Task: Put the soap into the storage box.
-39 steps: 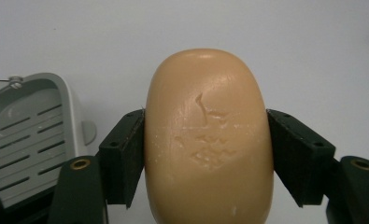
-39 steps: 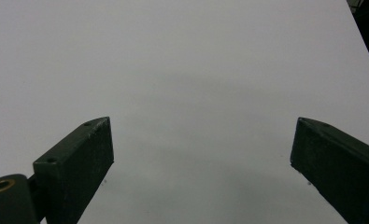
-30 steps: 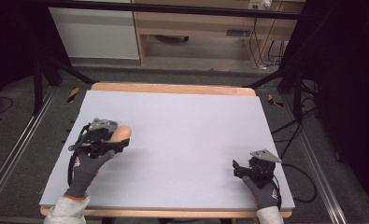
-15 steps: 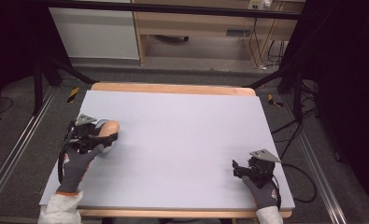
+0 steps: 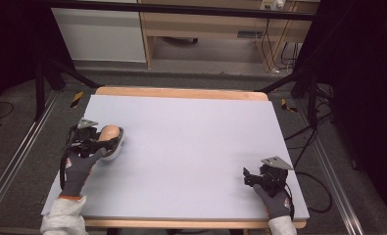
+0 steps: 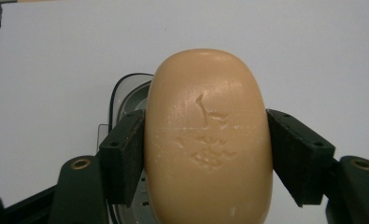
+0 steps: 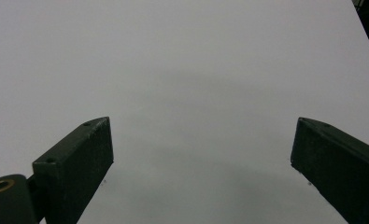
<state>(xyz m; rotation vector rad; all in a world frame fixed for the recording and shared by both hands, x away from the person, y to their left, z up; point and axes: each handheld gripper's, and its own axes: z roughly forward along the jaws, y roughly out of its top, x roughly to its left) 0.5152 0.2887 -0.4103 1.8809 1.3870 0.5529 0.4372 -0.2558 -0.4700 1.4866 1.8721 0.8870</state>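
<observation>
Nearest me, my right tongs (image 5: 247, 177) rest at the near right corner of the tabletop (image 5: 191, 142), jaws spread wide over bare surface and holding nothing; over at the left edge, my left tongs (image 6: 205, 154) are clamped on the bar of soap (image 6: 208, 140), one pad on each long side; the soap sits just above a small white soap dish (image 5: 116, 147), whose dark rim (image 6: 121, 100) peeks out behind and below it; I judge this the placing step, soap nearly seated; next I should lower it squarely into the dish, then part the jaws gently so the bar does not slide off.
</observation>
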